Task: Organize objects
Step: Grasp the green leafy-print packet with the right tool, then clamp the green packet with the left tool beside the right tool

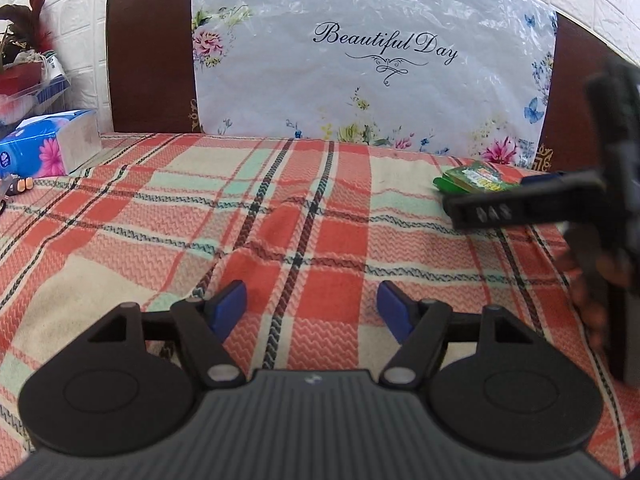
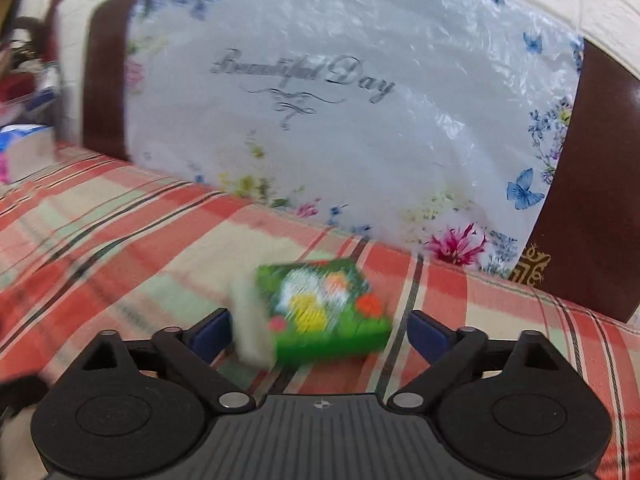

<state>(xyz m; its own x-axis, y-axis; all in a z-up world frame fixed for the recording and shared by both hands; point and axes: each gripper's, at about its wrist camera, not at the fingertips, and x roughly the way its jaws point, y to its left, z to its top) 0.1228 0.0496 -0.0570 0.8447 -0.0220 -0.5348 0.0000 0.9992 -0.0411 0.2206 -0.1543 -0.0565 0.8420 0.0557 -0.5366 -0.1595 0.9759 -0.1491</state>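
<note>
A green printed box (image 2: 320, 312) lies on the plaid bedspread (image 2: 120, 232), blurred by motion in the right wrist view. My right gripper (image 2: 320, 332) is open, with its blue pads on either side of the box's near end and apart from it. The same box shows in the left wrist view (image 1: 476, 180) at the far right, partly hidden behind the right gripper's black finger (image 1: 500, 208). My left gripper (image 1: 312, 308) is open and empty, low over the plaid bedspread (image 1: 200, 220).
A floral plastic-wrapped panel reading "Beautiful Day" (image 1: 372, 60) leans on the brown headboard (image 1: 148, 60) behind the bed. A blue tissue pack (image 1: 44, 144) and a cluttered shelf (image 1: 24, 64) sit at the far left.
</note>
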